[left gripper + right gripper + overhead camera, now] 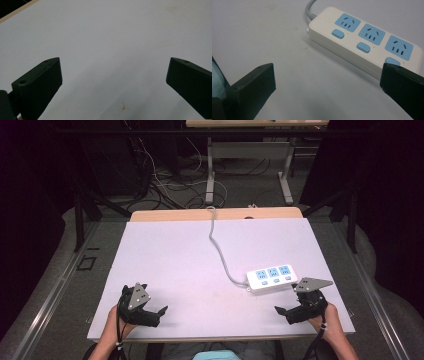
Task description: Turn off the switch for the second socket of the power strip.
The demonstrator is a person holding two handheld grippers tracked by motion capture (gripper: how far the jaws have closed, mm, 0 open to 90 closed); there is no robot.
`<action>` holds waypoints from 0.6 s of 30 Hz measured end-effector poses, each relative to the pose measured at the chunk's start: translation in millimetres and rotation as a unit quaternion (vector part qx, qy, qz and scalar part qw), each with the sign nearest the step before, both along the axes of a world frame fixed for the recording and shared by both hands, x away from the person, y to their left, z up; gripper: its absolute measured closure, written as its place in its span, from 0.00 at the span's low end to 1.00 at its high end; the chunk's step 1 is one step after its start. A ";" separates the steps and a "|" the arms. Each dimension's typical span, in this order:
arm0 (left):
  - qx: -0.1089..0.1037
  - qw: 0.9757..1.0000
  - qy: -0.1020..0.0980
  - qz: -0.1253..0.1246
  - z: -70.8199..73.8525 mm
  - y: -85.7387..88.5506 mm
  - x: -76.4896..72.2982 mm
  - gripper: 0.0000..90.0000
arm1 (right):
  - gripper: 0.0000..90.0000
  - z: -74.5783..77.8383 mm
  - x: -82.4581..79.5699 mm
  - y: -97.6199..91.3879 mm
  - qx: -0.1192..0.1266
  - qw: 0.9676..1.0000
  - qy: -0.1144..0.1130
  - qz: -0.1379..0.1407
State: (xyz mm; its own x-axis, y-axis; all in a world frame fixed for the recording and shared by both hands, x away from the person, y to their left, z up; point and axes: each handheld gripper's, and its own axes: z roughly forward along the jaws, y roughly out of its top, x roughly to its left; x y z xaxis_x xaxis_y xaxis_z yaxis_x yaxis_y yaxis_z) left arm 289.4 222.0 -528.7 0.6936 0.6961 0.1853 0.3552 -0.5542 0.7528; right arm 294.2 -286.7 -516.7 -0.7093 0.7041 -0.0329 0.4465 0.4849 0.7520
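Note:
A white power strip [272,278] with three blue sockets lies right of centre on the white table [180,255]; its grey cable [220,251] runs to the far edge. My right gripper [284,312] rests just in front of the strip, open and empty. In the right gripper view the power strip [364,47] lies close ahead, and the right gripper [327,75] has its jaws wide apart. My left gripper [161,314] sits near the front left edge, open. The left gripper [113,72] holds nothing, with bare table between its jaws.
Beyond the table's wooden far edge [215,214] stands another desk frame [250,165] with tangled cables [165,180] on the floor. A metal rail [55,290] runs along the left. A small brown mark [123,107] stains the table.

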 end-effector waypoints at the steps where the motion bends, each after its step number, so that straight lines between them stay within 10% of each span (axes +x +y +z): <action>1: 0.000 1.000 0.000 0.000 -0.1 0.0 0.0 0.00 | 0.00 -0.5 0.0 0.2 -0.001 1.000 -0.001 -0.001; 18: 0.005 1.000 -0.002 -0.002 -0.1 0.0 0.2 0.00 | 0.00 -4.1 0.0 0.8 -0.016 1.000 0.008 0.008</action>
